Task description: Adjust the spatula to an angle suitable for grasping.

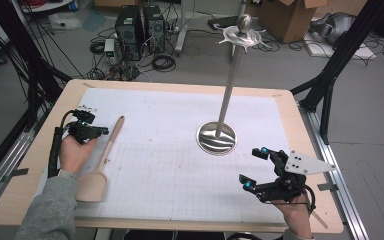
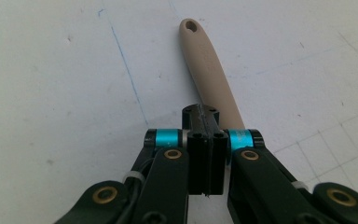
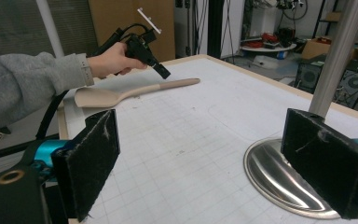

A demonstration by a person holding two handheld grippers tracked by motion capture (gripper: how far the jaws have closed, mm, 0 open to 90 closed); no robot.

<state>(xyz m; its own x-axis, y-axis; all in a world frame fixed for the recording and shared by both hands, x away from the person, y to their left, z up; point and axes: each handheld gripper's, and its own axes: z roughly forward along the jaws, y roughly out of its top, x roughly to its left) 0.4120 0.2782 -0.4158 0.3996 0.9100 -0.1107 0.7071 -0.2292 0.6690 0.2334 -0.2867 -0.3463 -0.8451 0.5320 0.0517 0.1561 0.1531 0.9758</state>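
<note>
— Where was the spatula (image 1: 101, 163)?
— Flat on the counter (image 1: 180, 150), left side; I had the left tool (image 1: 101, 131) pinched together over its handle; the right tool (image 1: 254, 169) gaped, idle, near the stand (image 1: 218, 137).

1. High view: even, diffuse overhead lighting; the white gridded paper mat (image 1: 180, 150) is bright without being washed out. Shadows are soft and short.
2. High view: the polished steel round stand base (image 1: 216, 138) shows banded reflections; the picture is slightly soft overall, and the floor toward 12 o'clock is dimmer.
3. Left gripper view: the black two-jaw left gripper (image 2: 200, 119) at 6 o'clock is sharp; the mat reads cool grey-white, with mild darkening toward the corners.
4. Right gripper view: the near black foam pads (image 3: 91, 158) at 7 and 4 o'clock are slightly soft; the room at 12 o'clock is dim.
</note>
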